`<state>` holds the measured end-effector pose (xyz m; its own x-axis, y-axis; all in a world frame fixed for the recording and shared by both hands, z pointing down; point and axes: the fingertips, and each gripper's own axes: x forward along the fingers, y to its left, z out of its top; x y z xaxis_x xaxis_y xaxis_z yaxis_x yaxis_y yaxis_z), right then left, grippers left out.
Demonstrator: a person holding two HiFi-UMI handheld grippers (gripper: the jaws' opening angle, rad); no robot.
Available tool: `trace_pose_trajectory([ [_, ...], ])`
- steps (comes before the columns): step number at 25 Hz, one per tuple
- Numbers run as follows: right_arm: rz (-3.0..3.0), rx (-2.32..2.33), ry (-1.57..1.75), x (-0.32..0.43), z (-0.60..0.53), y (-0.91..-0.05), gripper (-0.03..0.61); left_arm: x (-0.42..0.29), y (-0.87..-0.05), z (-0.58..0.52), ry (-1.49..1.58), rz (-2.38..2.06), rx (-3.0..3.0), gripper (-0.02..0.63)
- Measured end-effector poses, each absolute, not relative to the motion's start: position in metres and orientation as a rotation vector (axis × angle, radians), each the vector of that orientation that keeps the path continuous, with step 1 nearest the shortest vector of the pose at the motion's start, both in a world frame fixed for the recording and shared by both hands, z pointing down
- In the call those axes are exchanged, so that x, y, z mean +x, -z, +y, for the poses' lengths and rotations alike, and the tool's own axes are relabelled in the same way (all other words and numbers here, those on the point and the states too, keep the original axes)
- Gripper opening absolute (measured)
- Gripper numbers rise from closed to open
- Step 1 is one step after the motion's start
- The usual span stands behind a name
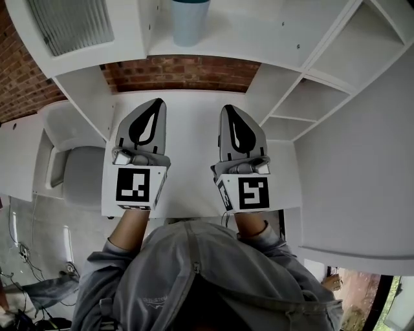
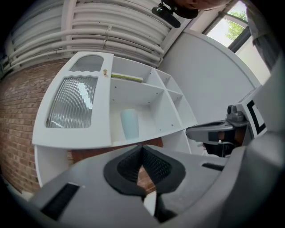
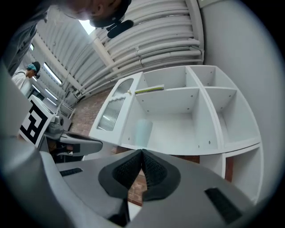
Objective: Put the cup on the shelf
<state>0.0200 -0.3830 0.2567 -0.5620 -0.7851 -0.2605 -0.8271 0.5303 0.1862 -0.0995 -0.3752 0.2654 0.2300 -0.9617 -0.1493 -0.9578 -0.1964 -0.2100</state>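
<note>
Since the cup (image 1: 190, 19) stands upright on a board of the white shelf unit (image 1: 272, 45), at twelve o'clock in the head view and cut off by the top edge, the placing looks done. Nothing of the task appears to be left except, at most, drawing the hands away.

The shelf unit fills the upper half of that view, with open compartments running off toward two o'clock. At nine o'clock from the cup sits a cabinet door with ribbed glass (image 1: 71, 22). A strip of brick wall (image 1: 181, 74) shows under the cup's board. Below it a lower white surface (image 1: 191, 161) spreads out, and both tools hover over it, well apart from the cup.

The left gripper (image 1: 155, 105) lies at nine o'clock of the right gripper (image 1: 231, 110), both pointing toward twelve. In the left gripper view its dark pads are clenched together with nothing between them, and the cup (image 2: 129, 124) stands free in its compartment at twelve o'clock from the tips. The right gripper view shows the same: jaws pressed together and empty, with the cup (image 3: 143, 132) alone on the board just beyond, touched by neither tool.
</note>
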Motion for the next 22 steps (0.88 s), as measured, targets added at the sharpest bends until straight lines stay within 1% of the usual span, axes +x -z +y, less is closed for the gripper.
trace_pose_trajectory([
  [10,2.691,-1.492,-0.278,0.031,-0.367,-0.344,0.026,-0.094,-0.349,-0.352,0.122,1.811,-2.378,0.006],
  [15,2.734,-1.49,-0.209,0.027,-0.356,-0.366,0.026,-0.099,-0.385,-0.343,0.154,1.87,-2.47,0.006],
  [22,2.775,-1.445,-0.247,0.018,-0.353,-0.37,0.026,-0.1,-0.385,-0.342,0.135,1.857,-2.452,0.006],
])
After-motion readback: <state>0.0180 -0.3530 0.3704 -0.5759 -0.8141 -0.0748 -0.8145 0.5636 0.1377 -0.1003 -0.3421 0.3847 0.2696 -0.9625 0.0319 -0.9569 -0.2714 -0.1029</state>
